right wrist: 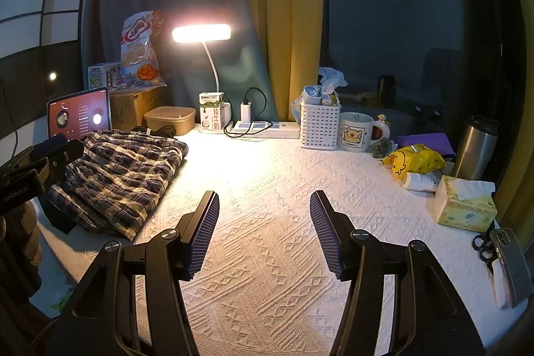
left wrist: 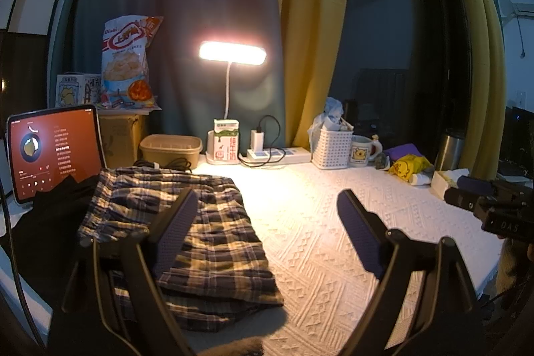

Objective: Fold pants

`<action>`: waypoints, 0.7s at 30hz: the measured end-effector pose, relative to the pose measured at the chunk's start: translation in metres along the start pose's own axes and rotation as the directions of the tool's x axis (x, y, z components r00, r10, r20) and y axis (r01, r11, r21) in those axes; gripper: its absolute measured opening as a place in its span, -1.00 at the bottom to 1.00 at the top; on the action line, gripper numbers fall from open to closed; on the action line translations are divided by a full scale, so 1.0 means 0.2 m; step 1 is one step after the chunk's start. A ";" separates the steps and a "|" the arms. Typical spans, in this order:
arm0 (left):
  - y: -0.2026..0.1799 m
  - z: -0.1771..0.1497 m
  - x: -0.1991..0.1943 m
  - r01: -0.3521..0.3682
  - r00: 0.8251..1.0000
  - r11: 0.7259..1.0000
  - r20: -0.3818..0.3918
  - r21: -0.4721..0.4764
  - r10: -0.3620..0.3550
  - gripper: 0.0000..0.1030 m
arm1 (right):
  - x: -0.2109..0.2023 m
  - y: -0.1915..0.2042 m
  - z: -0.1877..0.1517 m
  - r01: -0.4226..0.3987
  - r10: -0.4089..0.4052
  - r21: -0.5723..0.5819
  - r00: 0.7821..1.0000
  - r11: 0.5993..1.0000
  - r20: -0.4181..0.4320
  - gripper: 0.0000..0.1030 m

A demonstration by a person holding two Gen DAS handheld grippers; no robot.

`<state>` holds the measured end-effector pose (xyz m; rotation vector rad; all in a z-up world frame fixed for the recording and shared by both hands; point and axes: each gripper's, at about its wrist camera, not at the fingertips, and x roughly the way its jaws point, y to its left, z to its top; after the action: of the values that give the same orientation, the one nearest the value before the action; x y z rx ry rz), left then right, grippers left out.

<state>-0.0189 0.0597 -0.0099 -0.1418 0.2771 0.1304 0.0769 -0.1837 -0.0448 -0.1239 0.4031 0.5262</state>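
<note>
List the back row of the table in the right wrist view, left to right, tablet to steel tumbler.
tablet → cardboard box → lidded tan container → milk carton → white charger → white basket → bear mug → steel tumbler

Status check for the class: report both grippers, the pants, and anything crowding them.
Left gripper open, empty, over the plaid pants. Right gripper open, empty, over bare white mat. Pants folded at mat's left side; tablet and cables close behind.
</note>
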 end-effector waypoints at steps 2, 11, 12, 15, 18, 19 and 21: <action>0.00 0.00 0.00 0.001 1.000 1.000 -0.002 0.001 -0.001 0.68 | 0.00 0.00 0.00 -0.002 0.002 -0.002 1.000 1.000 -0.005 0.16; -0.01 0.00 0.00 -0.002 1.000 1.000 -0.002 0.000 0.002 0.68 | 0.01 0.00 -0.01 -0.004 0.004 -0.006 1.000 1.000 -0.014 0.16; 0.00 0.00 0.00 -0.002 1.000 1.000 -0.002 0.000 0.002 0.68 | 0.01 0.00 -0.01 -0.003 0.003 -0.004 1.000 1.000 -0.014 0.16; 0.00 0.00 0.00 -0.006 1.000 1.000 0.002 -0.003 0.006 0.68 | 0.01 0.00 -0.01 -0.003 0.003 -0.005 1.000 1.000 -0.013 0.16; 0.00 0.00 0.00 -0.010 1.000 1.000 0.003 -0.005 0.010 0.68 | 0.02 0.00 -0.01 -0.005 0.005 -0.005 1.000 1.000 -0.014 0.16; 0.00 0.00 0.00 -0.011 1.000 1.000 0.002 -0.006 0.011 0.68 | 0.02 0.00 -0.01 -0.006 0.005 -0.005 1.000 1.000 -0.015 0.16; 0.00 -0.01 0.00 -0.013 1.000 1.000 0.001 -0.006 0.013 0.68 | 0.01 0.00 -0.01 -0.005 0.005 -0.004 1.000 1.000 -0.016 0.16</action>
<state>-0.0196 0.0593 -0.0107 -0.1457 0.2765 0.1445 0.0785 -0.1834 -0.0484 -0.1311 0.4176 0.5308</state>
